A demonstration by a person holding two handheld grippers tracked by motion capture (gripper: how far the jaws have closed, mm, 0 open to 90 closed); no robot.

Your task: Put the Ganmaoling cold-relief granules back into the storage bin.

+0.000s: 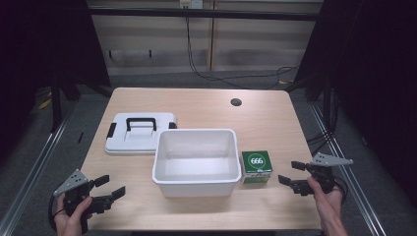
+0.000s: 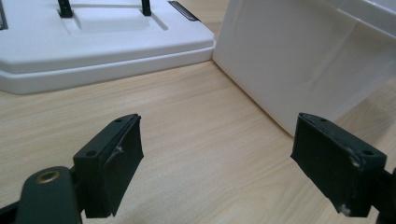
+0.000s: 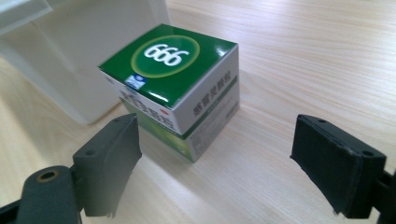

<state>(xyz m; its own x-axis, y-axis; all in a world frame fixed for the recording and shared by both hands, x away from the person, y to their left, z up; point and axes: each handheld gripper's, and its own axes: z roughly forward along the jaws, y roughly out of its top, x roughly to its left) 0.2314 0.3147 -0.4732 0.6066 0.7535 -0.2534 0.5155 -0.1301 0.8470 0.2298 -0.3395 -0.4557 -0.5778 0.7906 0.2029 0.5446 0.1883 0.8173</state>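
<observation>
White tub [image 1: 195, 174], lid [image 1: 140, 133] w/ black handle beside it, green 666 box [image 1: 257, 166], on wood table [image 1: 206, 105].

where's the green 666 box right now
In the high view the green 666 box sits on the table against the right side of the white bin, in front of the open right tool.

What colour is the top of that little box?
Green, with white "666" in a ring; the small box shows best in the right gripper view.

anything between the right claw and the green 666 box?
Nothing visible. The right claw is open, facing the green box over bare table. The white bin sits on the box's far side, close against it, not in the approach path.
</observation>
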